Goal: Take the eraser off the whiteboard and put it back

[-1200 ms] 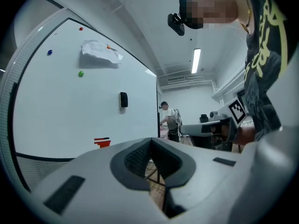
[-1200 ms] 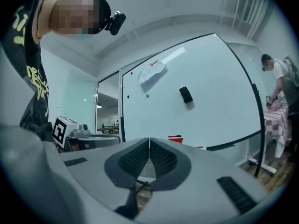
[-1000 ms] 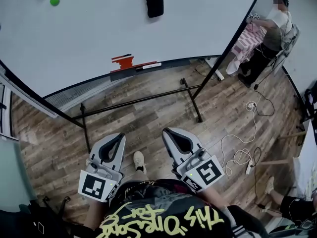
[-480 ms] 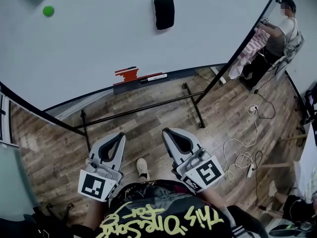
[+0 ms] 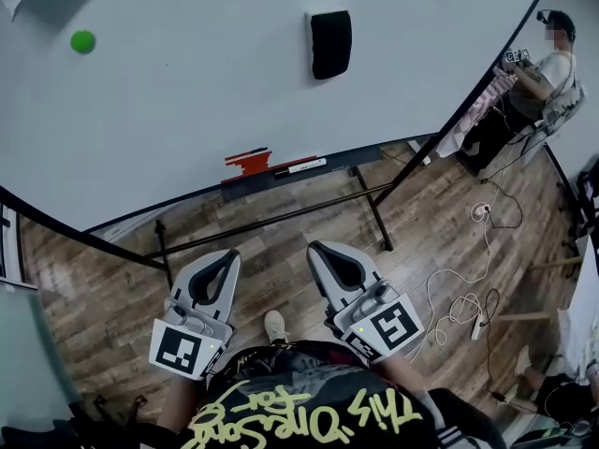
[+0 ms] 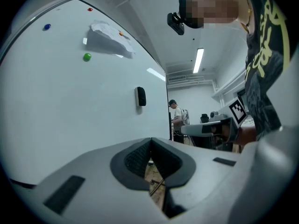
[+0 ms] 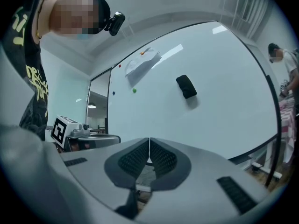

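Observation:
A black eraser (image 5: pixel 330 43) sticks high up on the white whiteboard (image 5: pixel 187 92). It also shows as a small dark block in the left gripper view (image 6: pixel 140 96) and in the right gripper view (image 7: pixel 186 86). My left gripper (image 5: pixel 226 257) and right gripper (image 5: pixel 319 249) are held side by side low in front of me, over the wooden floor and well short of the board. Both point level toward it. The left gripper (image 6: pixel 150 140) has its pads together with nothing between them. The right gripper (image 7: pixel 149 140) is shut and empty too.
The board's tray (image 5: pixel 337 155) holds a red object (image 5: pixel 251 163) and a marker (image 5: pixel 300 166). A green magnet (image 5: pixel 82 41) and a crumpled paper (image 6: pixel 110 34) are on the board. The black stand's legs (image 5: pixel 376 215) cross the floor. Cables (image 5: pixel 457 299) lie at the right, and a person (image 5: pixel 552 59) stands far right.
The board, the eraser and the tray have slid lower and grown larger in the head view as I move toward the board. Both grippers stay shut and side by side.

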{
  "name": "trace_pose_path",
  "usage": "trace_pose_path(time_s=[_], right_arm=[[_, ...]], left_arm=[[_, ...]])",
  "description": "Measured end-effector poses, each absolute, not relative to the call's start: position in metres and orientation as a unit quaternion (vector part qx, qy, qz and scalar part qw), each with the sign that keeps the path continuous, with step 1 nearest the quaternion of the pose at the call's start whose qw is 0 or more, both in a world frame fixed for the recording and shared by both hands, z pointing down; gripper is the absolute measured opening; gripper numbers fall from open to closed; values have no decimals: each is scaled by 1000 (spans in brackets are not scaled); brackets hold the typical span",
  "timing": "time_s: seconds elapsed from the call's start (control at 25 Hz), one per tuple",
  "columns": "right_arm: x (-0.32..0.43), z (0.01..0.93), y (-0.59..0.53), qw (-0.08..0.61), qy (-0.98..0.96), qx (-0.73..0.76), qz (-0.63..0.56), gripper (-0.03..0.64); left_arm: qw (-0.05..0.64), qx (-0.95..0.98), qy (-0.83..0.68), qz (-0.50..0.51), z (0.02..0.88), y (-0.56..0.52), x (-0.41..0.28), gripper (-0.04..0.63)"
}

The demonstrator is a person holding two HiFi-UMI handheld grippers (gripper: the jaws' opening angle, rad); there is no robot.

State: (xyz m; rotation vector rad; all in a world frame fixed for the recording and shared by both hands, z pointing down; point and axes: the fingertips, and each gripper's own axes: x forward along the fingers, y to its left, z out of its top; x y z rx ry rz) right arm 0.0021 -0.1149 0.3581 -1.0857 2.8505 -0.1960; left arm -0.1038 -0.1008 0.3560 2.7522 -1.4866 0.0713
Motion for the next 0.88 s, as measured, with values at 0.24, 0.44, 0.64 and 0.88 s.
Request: trace_pose_path(time_s=[0.24,0.44,0.64,0.88], right_arm=[[-7,355,-131,48,928,-362,-66,10],[-11,355,-136,46,930,-358,-65,11],[-11,353,-143,44,934,-348,-62,11],[-9,339,-153,51,938,-339,-45,11]], left_arm=[[5,883,-468,23,353,-116,-111,8],[9,882,-470,22,355,-123,-114,8],[3,878,-477,19,352,-130,-113,8],[-2,872,-490,16,343,-136,-113,8]])
